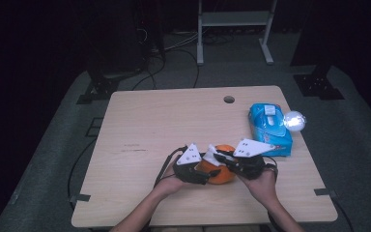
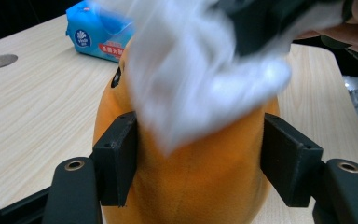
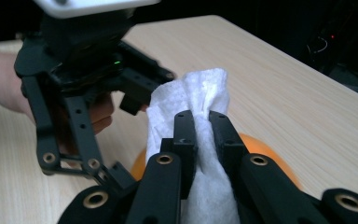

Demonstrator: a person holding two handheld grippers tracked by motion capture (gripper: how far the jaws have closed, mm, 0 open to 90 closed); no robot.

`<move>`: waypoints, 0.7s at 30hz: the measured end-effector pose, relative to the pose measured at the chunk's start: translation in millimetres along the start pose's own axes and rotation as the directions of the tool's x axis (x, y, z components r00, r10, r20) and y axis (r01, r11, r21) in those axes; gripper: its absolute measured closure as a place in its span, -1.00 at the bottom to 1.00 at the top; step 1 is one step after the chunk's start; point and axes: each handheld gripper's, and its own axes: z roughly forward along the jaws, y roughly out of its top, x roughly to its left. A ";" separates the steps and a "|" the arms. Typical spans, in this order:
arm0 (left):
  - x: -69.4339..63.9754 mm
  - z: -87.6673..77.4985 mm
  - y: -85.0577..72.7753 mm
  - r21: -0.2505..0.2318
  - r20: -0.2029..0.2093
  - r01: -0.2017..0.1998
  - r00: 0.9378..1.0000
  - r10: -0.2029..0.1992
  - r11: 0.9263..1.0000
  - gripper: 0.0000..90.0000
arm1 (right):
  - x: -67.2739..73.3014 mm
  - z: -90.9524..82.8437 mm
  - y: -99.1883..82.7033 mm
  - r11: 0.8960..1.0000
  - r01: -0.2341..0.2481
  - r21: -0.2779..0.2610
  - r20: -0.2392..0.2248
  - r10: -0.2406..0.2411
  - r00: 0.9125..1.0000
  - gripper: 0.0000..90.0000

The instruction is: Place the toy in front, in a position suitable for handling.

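Matt fuzzy orange plush toy point(image 2: 200, 177), crinkled white tissue point(image 3: 200, 93), pale wood-grain table point(image 1: 164, 121)

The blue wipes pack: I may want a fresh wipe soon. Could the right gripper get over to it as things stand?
Probably yes, once freed: the right gripper is shut on a white wipe over the orange toy, and bare table lies between it and the blue wipes pack.

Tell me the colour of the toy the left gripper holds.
Orange toy, clearest in the left gripper view.
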 end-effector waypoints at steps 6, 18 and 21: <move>-3.9 0.9 0.5 0.000 0.011 -0.031 0.999 0.031 1.000 -0.23 | -15.4 -1.5 0.4 1.000 -0.030 0.008 0.029 0.030 0.999 0.81; -7.6 4.1 0.9 0.007 0.056 -0.045 0.997 0.045 0.999 -0.25 | -41.2 -6.5 -13.8 0.992 -0.125 0.023 0.054 0.124 0.991 0.81; -6.7 3.3 0.8 0.007 0.045 -0.049 0.998 0.048 0.999 -0.23 | -42.9 -5.6 -14.1 0.990 -0.138 0.022 0.043 0.137 0.990 0.81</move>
